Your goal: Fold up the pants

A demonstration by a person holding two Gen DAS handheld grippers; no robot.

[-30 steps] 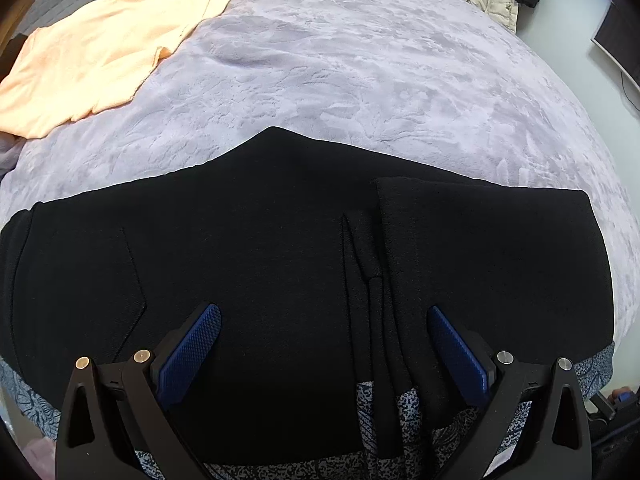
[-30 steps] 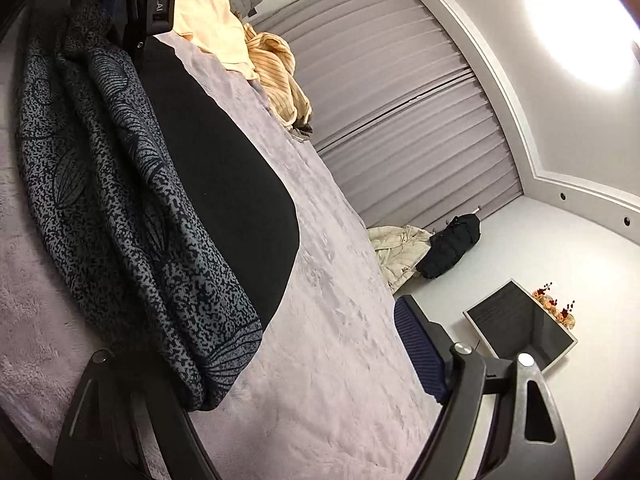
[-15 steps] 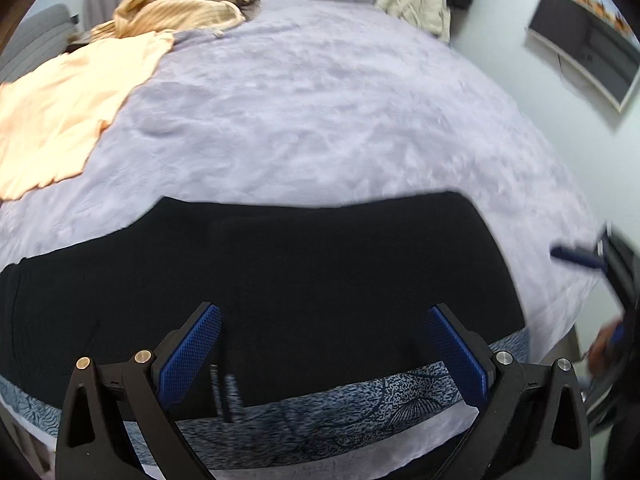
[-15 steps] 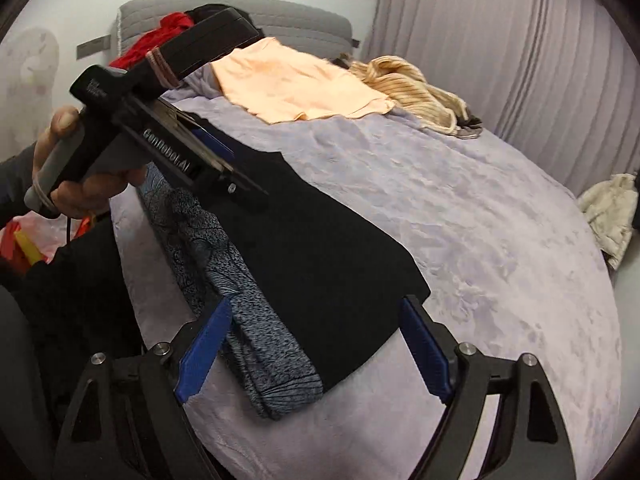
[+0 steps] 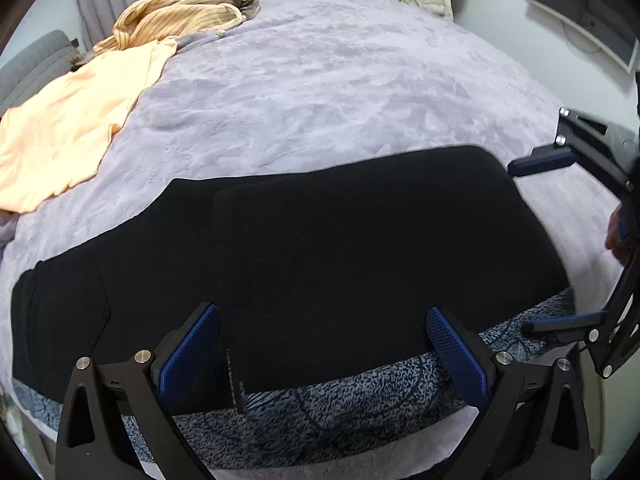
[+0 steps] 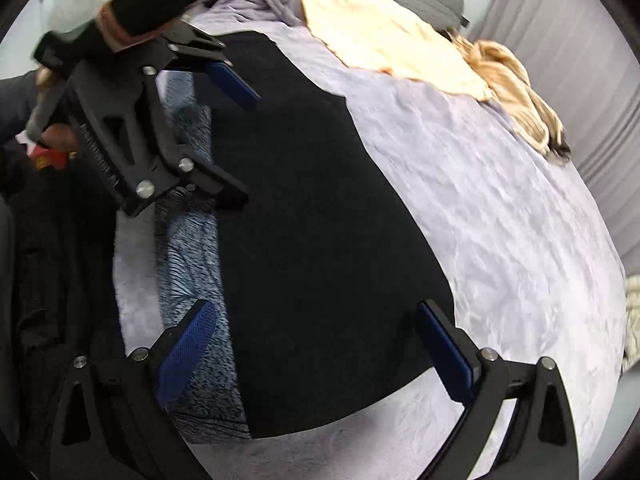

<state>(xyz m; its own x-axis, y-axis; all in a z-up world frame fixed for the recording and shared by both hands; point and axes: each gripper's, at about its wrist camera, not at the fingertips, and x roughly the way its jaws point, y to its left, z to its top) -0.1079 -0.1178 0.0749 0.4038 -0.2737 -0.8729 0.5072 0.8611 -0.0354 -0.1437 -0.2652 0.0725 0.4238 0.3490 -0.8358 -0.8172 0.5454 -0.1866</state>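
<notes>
The left gripper (image 5: 320, 356) hangs with its jaws spread wide and nothing between them; its blue pads (image 5: 191, 350) sit over the near edge of the black pants (image 5: 320, 256). Directly below and ahead of it the pants lie flat on the lavender bedspread (image 5: 340, 92), partly folded, with a doubled layer under the claw and a single layer running off to its left. A patterned grey garment (image 5: 340, 408) shows from under the near edge, just below the fingers.

The long axis of the pants runs crosswise to the left claw, from its left to its right. The right gripper (image 6: 316, 352) is likewise open and empty, poised at the right-hand end of that axis, so from it the pants stretch lengthwise straight ahead, towards the left claw.

By this layout, the right hand is nearer the short end and seems better placed to lift it and carry it along the length; the left is nearer the middle of the long edge.

Farther off, beyond the pants, lie a peach shirt (image 5: 76, 120) and a striped tan garment (image 5: 180, 12), well apart.
</notes>
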